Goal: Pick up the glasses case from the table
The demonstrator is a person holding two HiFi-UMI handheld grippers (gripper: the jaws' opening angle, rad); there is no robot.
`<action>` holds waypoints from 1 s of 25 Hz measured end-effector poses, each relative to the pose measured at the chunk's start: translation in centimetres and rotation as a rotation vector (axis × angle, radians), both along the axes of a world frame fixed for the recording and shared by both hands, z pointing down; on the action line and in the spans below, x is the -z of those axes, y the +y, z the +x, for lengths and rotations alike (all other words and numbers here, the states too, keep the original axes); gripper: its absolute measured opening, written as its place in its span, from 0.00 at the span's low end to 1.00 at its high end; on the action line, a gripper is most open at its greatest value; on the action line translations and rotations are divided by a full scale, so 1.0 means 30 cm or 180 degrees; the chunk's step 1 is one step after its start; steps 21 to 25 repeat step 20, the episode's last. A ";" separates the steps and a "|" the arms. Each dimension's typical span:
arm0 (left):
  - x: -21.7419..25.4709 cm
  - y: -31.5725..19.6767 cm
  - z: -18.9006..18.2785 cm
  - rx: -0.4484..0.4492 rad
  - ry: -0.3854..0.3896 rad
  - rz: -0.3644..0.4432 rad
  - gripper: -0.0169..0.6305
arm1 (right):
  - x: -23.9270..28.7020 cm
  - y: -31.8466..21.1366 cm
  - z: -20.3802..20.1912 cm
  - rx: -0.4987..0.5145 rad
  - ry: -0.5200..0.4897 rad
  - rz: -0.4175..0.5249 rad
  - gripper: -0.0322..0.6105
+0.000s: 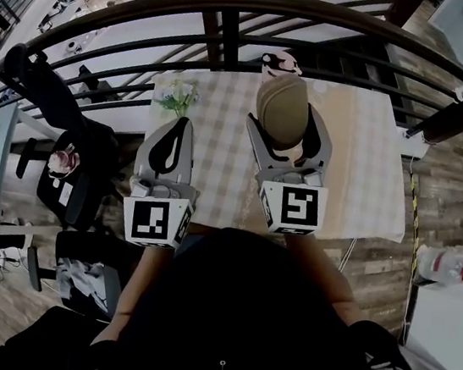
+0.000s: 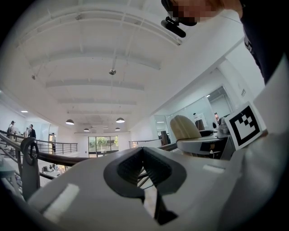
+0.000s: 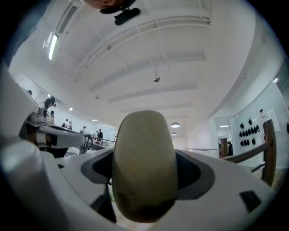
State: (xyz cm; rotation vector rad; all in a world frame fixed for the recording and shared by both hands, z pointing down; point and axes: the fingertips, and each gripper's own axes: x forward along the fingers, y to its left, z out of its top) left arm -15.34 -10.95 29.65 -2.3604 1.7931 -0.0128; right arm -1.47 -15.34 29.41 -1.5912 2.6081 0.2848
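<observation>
The tan, oval glasses case (image 1: 282, 110) is clamped between the jaws of my right gripper (image 1: 285, 121), held up above the checked table (image 1: 364, 156). In the right gripper view the glasses case (image 3: 144, 164) fills the middle, with a jaw pressed against each side, and the camera points up at the ceiling. My left gripper (image 1: 172, 139) is shut with nothing in it, raised at the left over the table's near edge. In the left gripper view its jaws meet in front of the lens, and the glasses case (image 2: 185, 127) shows off to the right.
A small pot of flowers (image 1: 178, 95) stands at the table's far left. A pink and white object (image 1: 281, 62) lies at the far edge behind the case. A dark curved railing (image 1: 238, 18) runs behind the table. Office chairs (image 1: 70, 174) stand to the left.
</observation>
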 end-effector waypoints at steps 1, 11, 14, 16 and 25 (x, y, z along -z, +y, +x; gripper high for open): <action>-0.002 -0.002 -0.001 0.0002 -0.0001 -0.0007 0.04 | -0.002 -0.003 0.003 -0.0009 -0.0032 -0.0013 0.64; -0.013 -0.017 -0.011 0.0032 0.0002 -0.0059 0.04 | -0.011 -0.017 0.002 -0.0008 -0.0048 -0.0043 0.64; -0.012 -0.015 -0.011 0.0024 -0.0001 -0.0052 0.04 | -0.012 -0.018 0.005 -0.0018 -0.0060 -0.0057 0.64; -0.014 -0.012 -0.012 0.0026 -0.0001 -0.0056 0.04 | -0.014 -0.016 0.006 -0.0018 -0.0062 -0.0065 0.64; -0.021 -0.009 -0.010 0.0006 -0.0014 -0.0055 0.04 | -0.018 -0.014 0.006 -0.0013 -0.0069 -0.0069 0.64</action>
